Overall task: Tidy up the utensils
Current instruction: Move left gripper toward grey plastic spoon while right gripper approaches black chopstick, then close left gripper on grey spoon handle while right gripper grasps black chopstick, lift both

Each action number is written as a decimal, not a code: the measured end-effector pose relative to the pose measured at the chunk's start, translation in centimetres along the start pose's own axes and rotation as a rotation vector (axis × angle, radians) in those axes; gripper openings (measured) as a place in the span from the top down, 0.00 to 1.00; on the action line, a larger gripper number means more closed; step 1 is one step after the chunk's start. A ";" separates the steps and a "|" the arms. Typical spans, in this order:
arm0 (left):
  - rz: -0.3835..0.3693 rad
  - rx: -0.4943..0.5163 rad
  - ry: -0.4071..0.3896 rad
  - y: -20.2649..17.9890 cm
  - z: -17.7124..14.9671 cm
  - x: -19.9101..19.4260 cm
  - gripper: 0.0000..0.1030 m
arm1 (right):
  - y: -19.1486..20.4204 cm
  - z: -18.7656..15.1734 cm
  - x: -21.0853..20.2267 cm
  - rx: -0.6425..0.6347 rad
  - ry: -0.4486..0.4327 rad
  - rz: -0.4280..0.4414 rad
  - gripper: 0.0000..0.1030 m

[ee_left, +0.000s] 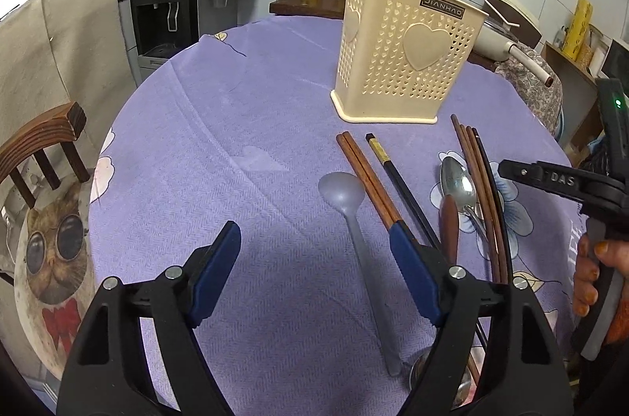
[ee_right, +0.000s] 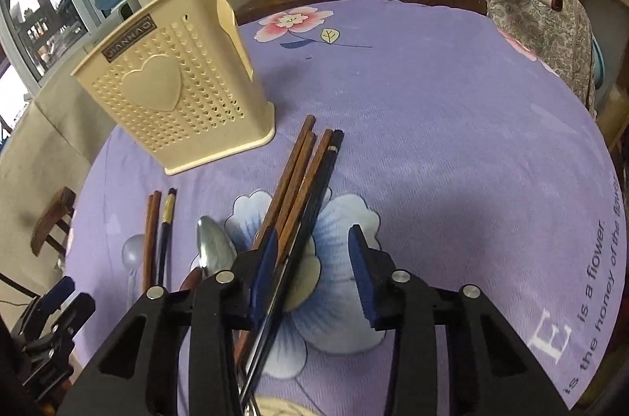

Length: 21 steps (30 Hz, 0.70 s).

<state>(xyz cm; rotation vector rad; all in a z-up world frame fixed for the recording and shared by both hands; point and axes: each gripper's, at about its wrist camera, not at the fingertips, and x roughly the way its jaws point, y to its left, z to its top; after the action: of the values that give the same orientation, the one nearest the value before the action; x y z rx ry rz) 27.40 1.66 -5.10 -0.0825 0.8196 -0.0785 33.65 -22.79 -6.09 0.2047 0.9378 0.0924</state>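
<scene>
Purple floral cloth covers the round tabletop [ee_right: 452,109], with a kitchen counter and water dispenser behind it. Lying toward the near edge is the bundle of chopsticks [ee_right: 298,188], three brown and one black, fanned across a blue printed flower, their far tips close to the base of the cream utensil holder [ee_right: 177,94], which stands toward the middle of the tabletop. Just beside the bundle lies a metal spoon [ee_left: 458,180], then a separate brown pair [ee_left: 365,176], a black chopstick [ee_left: 397,180] and a clear plastic spoon [ee_left: 346,204]. The right gripper [ee_right: 312,259] stands partly open astride the bundle; only one pad is near the sticks and the other stands clear, so nothing is pinched yet. Closing off-centre could likely catch only some sticks and scatter or roll the rest, or nudge the metal spoon. The left gripper [ee_left: 314,251] hangs open above the plastic spoon's handle, holding nothing.
</scene>
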 end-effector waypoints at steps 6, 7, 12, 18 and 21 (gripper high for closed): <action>0.003 0.003 0.010 0.0 0.1 0.6 0.25 | 0.1 0.7 1.9 -0.009 0.042 -0.038 0.80; 0.007 0.004 0.014 0.0 0.1 0.8 0.25 | 0.0 0.8 2.2 -0.005 0.050 -0.043 0.81; 0.011 0.007 0.031 0.0 0.0 1.3 0.25 | -0.4 1.5 2.5 -0.005 0.043 -0.058 0.86; 0.016 0.026 0.045 -0.5 0.1 1.9 0.27 | -0.2 3.1 3.6 -0.012 0.050 -0.077 0.86; 0.025 0.038 0.058 -0.8 0.2 2.3 0.32 | -0.1 4.1 4.4 -0.012 0.050 -0.091 0.86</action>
<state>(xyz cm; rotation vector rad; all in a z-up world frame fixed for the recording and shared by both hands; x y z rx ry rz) 29.05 0.62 -6.57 -0.0348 0.8761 -0.0732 39.57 -22.76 -7.19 0.1486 0.9952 0.0193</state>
